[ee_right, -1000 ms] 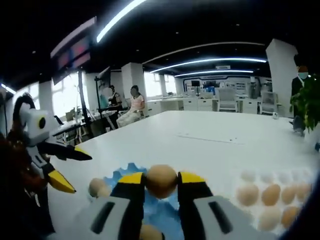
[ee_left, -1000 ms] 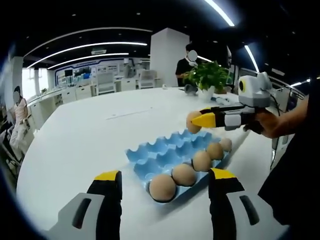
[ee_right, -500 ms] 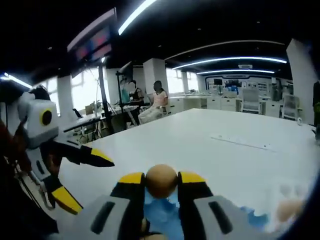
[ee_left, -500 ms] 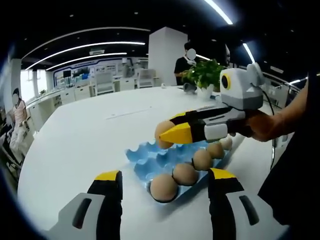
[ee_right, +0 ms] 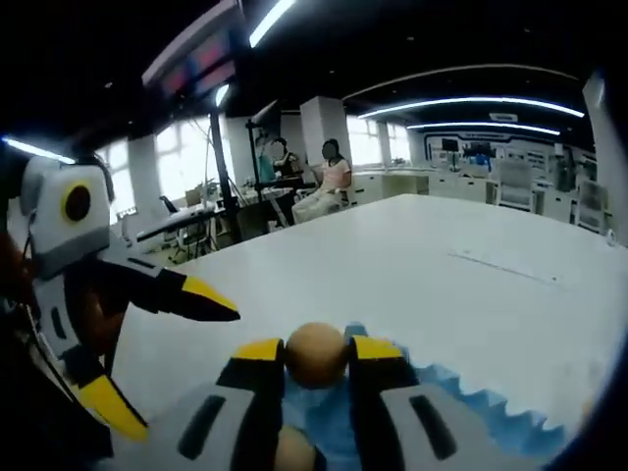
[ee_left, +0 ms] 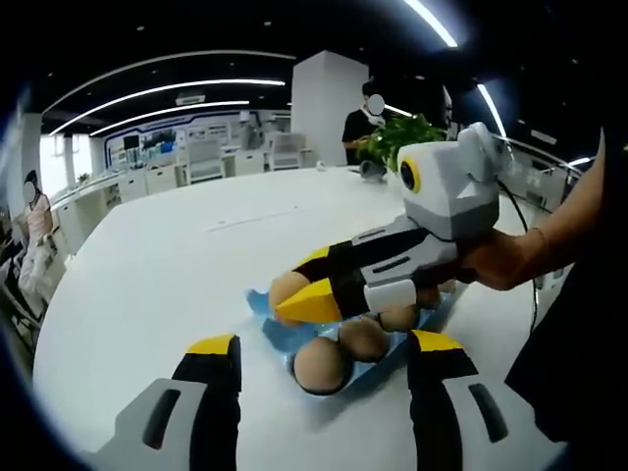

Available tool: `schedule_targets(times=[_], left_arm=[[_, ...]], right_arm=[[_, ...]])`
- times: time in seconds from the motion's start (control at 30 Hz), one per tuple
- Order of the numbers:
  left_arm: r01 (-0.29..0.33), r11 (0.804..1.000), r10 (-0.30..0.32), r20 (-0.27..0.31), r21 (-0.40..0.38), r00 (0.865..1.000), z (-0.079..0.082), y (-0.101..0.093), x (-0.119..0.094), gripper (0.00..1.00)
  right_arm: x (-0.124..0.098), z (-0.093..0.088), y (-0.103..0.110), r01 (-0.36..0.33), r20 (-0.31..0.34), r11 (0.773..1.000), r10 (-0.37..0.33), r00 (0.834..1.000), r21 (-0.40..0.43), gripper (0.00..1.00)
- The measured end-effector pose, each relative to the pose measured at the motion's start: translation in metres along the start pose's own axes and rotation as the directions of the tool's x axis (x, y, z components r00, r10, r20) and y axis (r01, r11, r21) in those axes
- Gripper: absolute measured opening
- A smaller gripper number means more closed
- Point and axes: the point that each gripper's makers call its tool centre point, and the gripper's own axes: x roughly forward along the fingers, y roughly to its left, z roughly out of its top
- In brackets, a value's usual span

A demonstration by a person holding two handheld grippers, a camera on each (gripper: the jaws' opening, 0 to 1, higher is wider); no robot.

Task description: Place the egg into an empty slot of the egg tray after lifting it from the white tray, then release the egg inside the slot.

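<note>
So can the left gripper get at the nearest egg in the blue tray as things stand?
Probably yes: the left gripper is open, with that egg between its jaws; the right gripper, carrying its own egg, hovers close behind.

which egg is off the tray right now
The egg pinched in the right tongs, hanging over the blue egg tray; the other eggs sit in slots.

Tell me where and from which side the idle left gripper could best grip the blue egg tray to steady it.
Grip the blue egg tray by its bare corner lip nearest the left gripper, coming in low from that gripper's side. The rim there is thin, and the right gripper with its egg hangs over the inner cells.
</note>
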Motion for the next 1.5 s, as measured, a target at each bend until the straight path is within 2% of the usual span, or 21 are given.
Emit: schedule_targets(times=[0.13, 0.47, 0.57, 0.63, 0.67, 0.73, 1.5], left_arm=[[0.0, 1.0, 0.0, -0.008, 0.002, 1.0, -0.001, 0.0, 0.0, 0.69], [-0.003, 1.0, 0.003, 0.004, -0.002, 1.0, 0.0, 0.001, 0.0, 0.69], [-0.004, 1.0, 0.004, 0.005, -0.003, 1.0, 0.0, 0.001, 0.0, 0.69], [-0.004, 1.0, 0.004, 0.002, 0.0, 1.0, -0.001, 0.001, 0.0, 0.68], [-0.004, 1.0, 0.004, 0.003, 0.0, 1.0, 0.0, 0.001, 0.0, 0.68], [-0.002, 1.0, 0.002, 0.006, -0.002, 1.0, 0.001, 0.0, 0.0, 0.68], [-0.017, 1.0, 0.017, 0.009, 0.008, 1.0, 0.003, 0.0, -0.001, 0.68]], right_arm=[[0.003, -0.007, 0.0, 0.007, -0.029, 1.0, -0.007, 1.0, -0.001, 0.25], [0.008, -0.011, 0.002, 0.008, -0.061, 1.0, -0.008, 0.998, 0.004, 0.25], [0.007, -0.015, 0.002, 0.009, -0.079, 0.999, -0.006, 0.997, 0.034, 0.25], [0.009, -0.019, 0.001, 0.007, -0.103, 0.995, 0.003, 0.995, 0.101, 0.25], [0.009, -0.018, 0.0, 0.014, -0.095, 0.995, -0.004, 0.995, 0.103, 0.25], [0.011, -0.019, 0.001, 0.008, -0.11, 0.998, -0.001, 0.994, 0.069, 0.25], [0.013, -0.022, -0.001, 0.018, -0.123, 0.999, -0.011, 0.992, 0.051, 0.25]])
